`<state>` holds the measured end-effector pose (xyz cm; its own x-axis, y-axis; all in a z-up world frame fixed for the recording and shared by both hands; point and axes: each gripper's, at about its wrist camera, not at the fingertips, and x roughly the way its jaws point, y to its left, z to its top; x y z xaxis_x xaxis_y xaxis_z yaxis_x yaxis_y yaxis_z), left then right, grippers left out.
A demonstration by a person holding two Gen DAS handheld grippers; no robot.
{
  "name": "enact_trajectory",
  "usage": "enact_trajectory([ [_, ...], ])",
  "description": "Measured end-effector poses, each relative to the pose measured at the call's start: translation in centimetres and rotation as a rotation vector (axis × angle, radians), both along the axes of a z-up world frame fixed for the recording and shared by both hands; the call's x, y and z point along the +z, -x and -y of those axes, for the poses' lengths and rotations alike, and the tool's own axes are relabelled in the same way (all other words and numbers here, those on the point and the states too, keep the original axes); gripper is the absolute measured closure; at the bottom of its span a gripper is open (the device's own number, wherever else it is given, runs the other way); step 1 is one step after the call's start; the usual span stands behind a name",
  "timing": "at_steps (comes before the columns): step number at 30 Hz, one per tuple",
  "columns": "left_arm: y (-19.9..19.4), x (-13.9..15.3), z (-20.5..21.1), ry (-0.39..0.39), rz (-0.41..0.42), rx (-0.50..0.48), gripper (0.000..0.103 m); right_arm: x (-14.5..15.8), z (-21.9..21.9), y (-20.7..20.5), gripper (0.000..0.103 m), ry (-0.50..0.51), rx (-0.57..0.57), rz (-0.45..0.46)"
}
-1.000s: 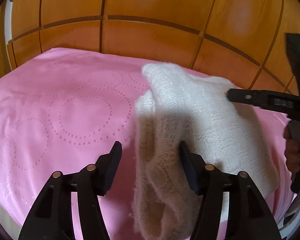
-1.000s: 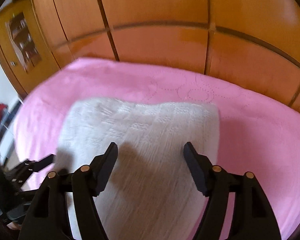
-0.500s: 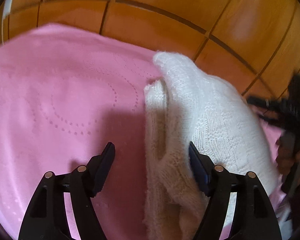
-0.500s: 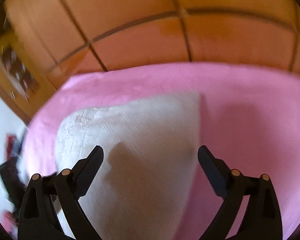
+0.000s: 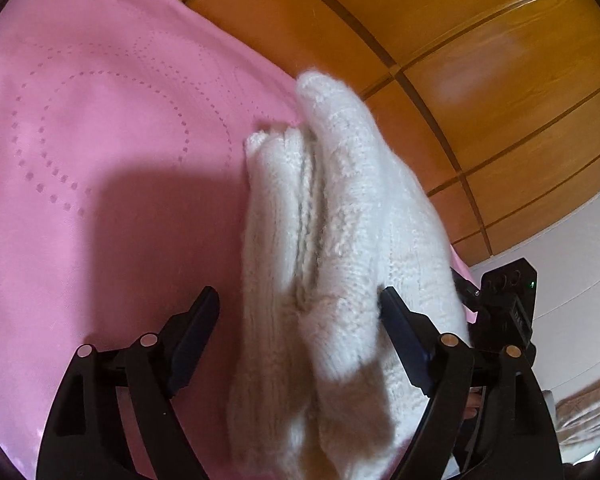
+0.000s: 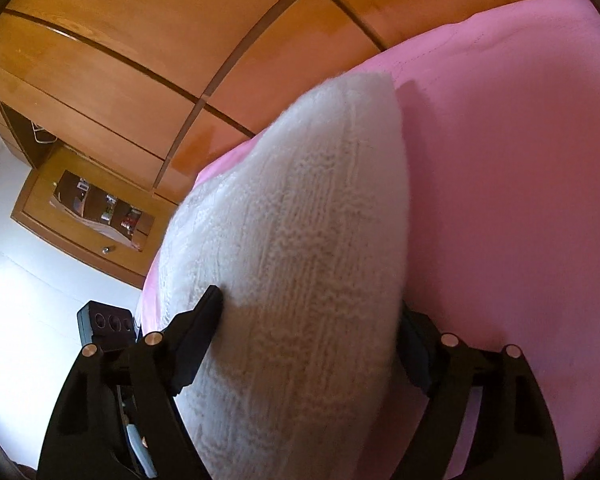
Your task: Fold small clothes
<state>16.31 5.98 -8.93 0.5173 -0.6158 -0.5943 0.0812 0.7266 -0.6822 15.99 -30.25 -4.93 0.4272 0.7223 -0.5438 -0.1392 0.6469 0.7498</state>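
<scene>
A folded white knitted garment point(image 5: 340, 240) lies on a pink bedspread point(image 5: 100, 160). My left gripper point(image 5: 300, 320) is open, with the stacked folded layers of the garment between its spread fingers. In the right wrist view the garment point(image 6: 300, 260) fills the gap of my right gripper point(image 6: 310, 320), which is open wide with one finger on each side of the bundle. The right gripper's body point(image 5: 504, 312) shows at the right of the left wrist view, and the left gripper's body point(image 6: 104, 324) shows at the lower left of the right wrist view.
The pink bedspread point(image 6: 520, 200) covers the bed. Wooden wardrobe panels point(image 5: 460, 60) stand behind it. A wooden shelf unit point(image 6: 96, 208) with small items hangs on a white wall at the left of the right wrist view.
Both grippers have moved in low at the garment's two sides and tilted. The garment now sits between the fingers of each, and looks bunched up higher than before.
</scene>
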Motion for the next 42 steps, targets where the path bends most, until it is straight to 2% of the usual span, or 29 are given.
enact_trajectory([
  [3, -0.2, -0.3, 0.3, 0.063, 0.008, -0.036, 0.047, 0.3, -0.9, -0.7, 0.035, 0.024, 0.019, 0.001],
  [6, 0.2, 0.0, 0.7, 0.056, 0.036, -0.051, 0.059, 1.0, -0.9, 0.1, 0.048, 0.039, 0.018, 0.014],
  [7, 0.3, 0.1, 0.7, 0.064, 0.041, -0.056, 0.062, 1.5, -1.1, 0.5, 0.05, 0.049, 0.018, 0.024],
  [15, 2.1, 1.1, 0.6, 0.104, 0.078, -0.054, 0.071, 4.1, -1.4, 2.7, 0.055, 0.124, 0.047, 0.113],
  [21, 4.1, 2.0, 0.2, 0.167, 0.099, -0.025, 0.074, 6.4, -2.3, 4.1, 0.057, 0.128, 0.087, 0.182],
  [26, 6.7, 4.4, -2.0, 0.223, 0.171, 0.034, 0.074, 9.4, -4.7, 3.9, 0.058, 0.094, 0.16, 0.261],
  [30, 8.7, 7.6, -5.1, 0.208, 0.254, 0.102, 0.074, 12.6, -8.5, 3.0, 0.058, 0.058, 0.253, 0.342],
  [32, 9.9, 9.7, -7.3, 0.18, 0.31, 0.152, 0.074, 14.3, -11.1, 2.5, 0.058, 0.028, 0.308, 0.392],
  [34, 11.3, 11.7, -9.6, 0.114, 0.365, 0.204, 0.074, 15.1, -13.8, 1.6, 0.057, -0.015, 0.365, 0.425],
  [36, 11.6, 12.5, -11.0, 0.064, 0.381, 0.247, 0.074, 14.5, -16.0, 0.0, 0.055, -0.032, 0.387, 0.407],
  [38, 11.1, 12.0, -12.2, 0.023, 0.367, 0.294, 0.074, 12.5, -18.5, -2.1, 0.054, 0.009, 0.398, 0.368],
  [39, 10.3, 11.3, -12.3, -0.007, 0.345, 0.312, 0.074, 11.3, -19.4, -2.9, 0.053, 0.039, 0.4, 0.339],
  [42, 7.8, 6.7, -12.6, -0.065, 0.199, 0.333, 0.074, 5.8, -22.1, -5.3, 0.048, 0.17, 0.395, 0.215],
])
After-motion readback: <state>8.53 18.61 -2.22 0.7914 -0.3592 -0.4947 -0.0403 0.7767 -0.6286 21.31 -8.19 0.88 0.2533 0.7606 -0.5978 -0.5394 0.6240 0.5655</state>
